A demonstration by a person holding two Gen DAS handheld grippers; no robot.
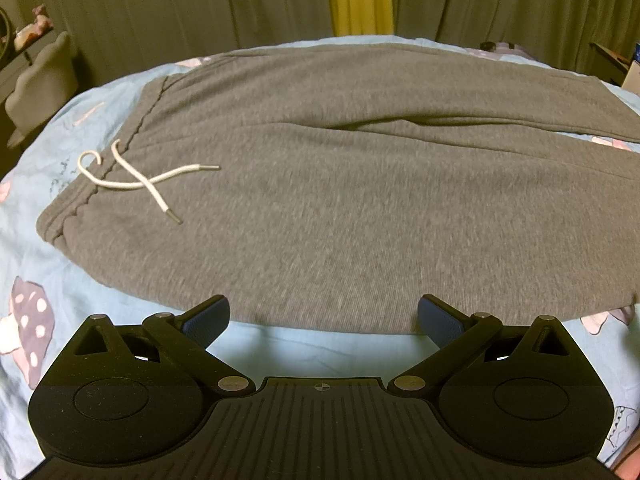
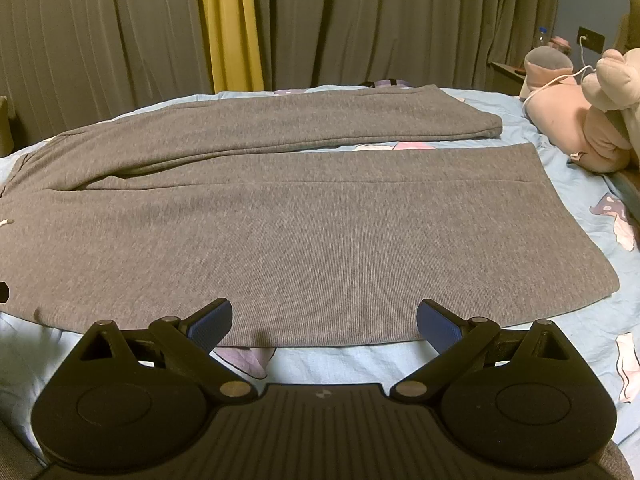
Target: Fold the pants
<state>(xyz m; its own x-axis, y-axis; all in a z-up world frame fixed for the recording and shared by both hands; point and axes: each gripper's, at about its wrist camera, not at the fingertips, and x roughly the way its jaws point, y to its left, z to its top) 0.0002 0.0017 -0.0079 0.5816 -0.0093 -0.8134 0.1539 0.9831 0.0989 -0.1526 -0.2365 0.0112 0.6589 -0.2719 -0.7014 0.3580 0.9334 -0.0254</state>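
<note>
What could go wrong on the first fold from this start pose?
1. Both tools, left and right, hang open at the near edge of the grey pants, which lie flat on the soft blue sheet; a pinch there may catch the sheet too.
2. The white drawstring lies loose across the waistband and could end up bunched inside the fold.
3. The far leg is splayed away from the near one, so the halves may not line up.

Dim room: grey curtains point(image 2: 100, 32) with a yellow panel point(image 2: 230, 24); bed under pale-blue printed sheet point(image 1: 100, 276); pink plush toys point(image 2: 576, 120).
</note>
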